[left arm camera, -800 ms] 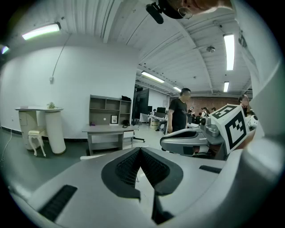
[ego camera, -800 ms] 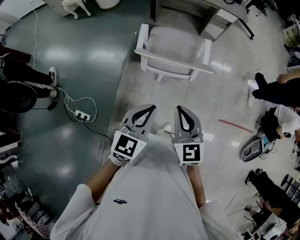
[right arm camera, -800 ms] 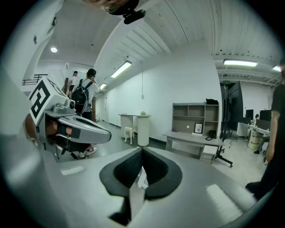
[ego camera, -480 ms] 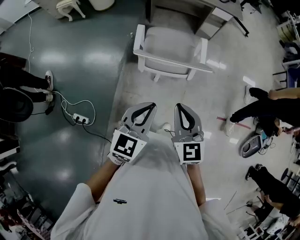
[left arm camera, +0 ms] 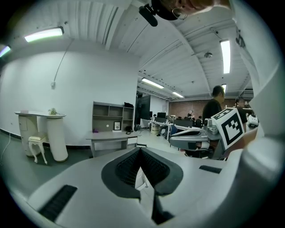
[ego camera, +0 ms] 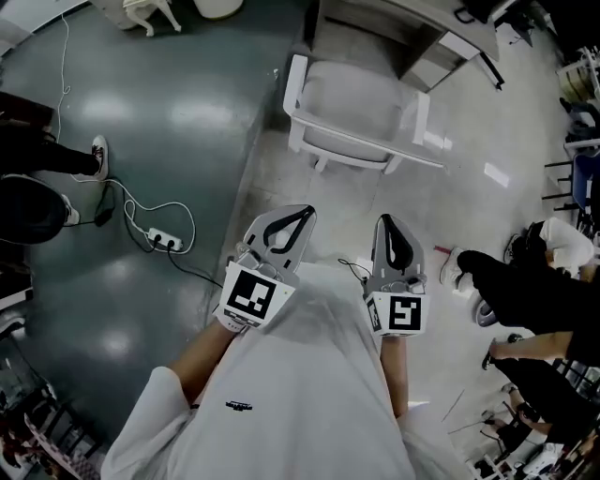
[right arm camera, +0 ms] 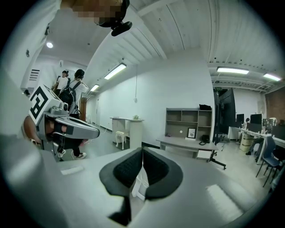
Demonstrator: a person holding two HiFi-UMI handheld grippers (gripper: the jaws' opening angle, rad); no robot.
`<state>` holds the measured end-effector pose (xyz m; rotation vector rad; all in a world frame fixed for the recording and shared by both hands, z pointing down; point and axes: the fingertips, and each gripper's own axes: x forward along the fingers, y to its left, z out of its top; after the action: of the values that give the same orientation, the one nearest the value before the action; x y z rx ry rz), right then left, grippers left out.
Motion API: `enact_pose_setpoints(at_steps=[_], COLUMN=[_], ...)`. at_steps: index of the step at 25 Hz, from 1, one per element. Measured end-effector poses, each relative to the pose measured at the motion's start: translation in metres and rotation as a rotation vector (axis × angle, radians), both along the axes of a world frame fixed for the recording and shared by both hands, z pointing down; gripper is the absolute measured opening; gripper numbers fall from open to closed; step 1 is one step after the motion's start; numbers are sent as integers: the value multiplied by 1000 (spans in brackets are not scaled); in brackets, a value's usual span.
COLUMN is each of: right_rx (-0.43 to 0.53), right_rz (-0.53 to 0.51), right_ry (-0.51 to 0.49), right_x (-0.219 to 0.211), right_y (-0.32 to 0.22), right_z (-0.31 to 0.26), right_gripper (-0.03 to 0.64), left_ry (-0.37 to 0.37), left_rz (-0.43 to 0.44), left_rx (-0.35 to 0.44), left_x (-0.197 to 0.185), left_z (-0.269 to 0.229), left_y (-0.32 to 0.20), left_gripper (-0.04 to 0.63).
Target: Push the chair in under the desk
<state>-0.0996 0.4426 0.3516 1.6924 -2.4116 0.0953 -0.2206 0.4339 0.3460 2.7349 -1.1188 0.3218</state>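
A white chair (ego camera: 356, 108) stands on the pale floor with its back rail toward me, in front of the grey desk (ego camera: 412, 21) at the top of the head view. Both grippers are held side by side near my chest, well short of the chair and touching nothing. My left gripper (ego camera: 302, 213) is shut and empty. My right gripper (ego camera: 385, 221) is also shut and empty. In the left gripper view the shut jaw tips (left arm camera: 140, 149) point toward the desk (left arm camera: 111, 139). The right gripper view shows its shut tips (right arm camera: 142, 149) below the same desk (right arm camera: 187, 144).
A power strip with a white cable (ego camera: 164, 230) lies on the dark floor to the left. A person stands at the left edge (ego camera: 37, 178); another crouches at the right (ego camera: 525, 291). A small white stool (ego camera: 150, 11) stands at the far left, and a shelf unit (right arm camera: 189, 122) behind the desk.
My right gripper has moved to the right and a little nearer me, widening the gap to the left one. The person at the right has shifted. Both grippers stay shut.
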Motion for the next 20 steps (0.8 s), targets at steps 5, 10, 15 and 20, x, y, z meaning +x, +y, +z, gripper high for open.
enact_pose_setpoints(at_steps=[5, 10, 15, 20], right_rx=[5, -9, -4, -5], right_rz=[21, 8, -25, -89], right_ry=[1, 22, -14, -19], right_x=[-8, 6, 23, 50], right_y=[-14, -43, -100, -170], right_z=[-1, 4, 10, 10], right_gripper=[15, 18, 29, 38], left_ry=[31, 23, -17, -35], left_rz=[-17, 9, -1, -25], left_rx=[-19, -16, -59, -42], left_x=[-22, -3, 16, 46], left_z=[4, 6, 11, 11], left_y=[-17, -50, -97, -166], left_gripper=[8, 8, 8, 8])
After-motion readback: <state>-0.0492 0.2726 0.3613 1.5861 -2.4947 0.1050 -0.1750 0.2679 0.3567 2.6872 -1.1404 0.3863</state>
